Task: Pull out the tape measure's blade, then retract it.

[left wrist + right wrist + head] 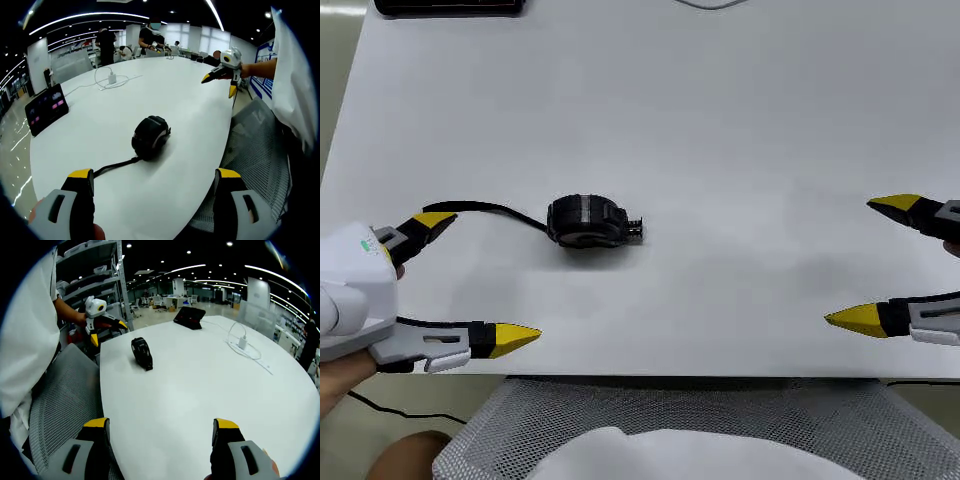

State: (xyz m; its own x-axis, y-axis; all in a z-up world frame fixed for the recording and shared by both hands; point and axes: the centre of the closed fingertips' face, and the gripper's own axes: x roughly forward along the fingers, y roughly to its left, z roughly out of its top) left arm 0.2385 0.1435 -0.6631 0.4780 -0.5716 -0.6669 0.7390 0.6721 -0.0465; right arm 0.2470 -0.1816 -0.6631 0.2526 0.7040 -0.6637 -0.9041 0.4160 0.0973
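Note:
A black tape measure [587, 221] lies on the white table [720, 130], its blade tip at its right side and a black wrist strap [485, 208] trailing left. My left gripper [483, 278] stands open at the table's left front, a short way left of the case. In the left gripper view the tape measure [150, 137] lies ahead between the yellow-tipped jaws, not touched. My right gripper [880, 260] is open at the far right, well apart from it. The right gripper view shows the tape measure [142, 353] far ahead to the left, with the left gripper [106, 327] beyond.
A dark tablet [46, 107] lies at the table's far edge, also seen as a dark slab [450, 6] at the top left. A white charger and cable [111, 80] lie farther back. A grey mesh chair [720, 420] sits at the table's near edge. People stand in the background.

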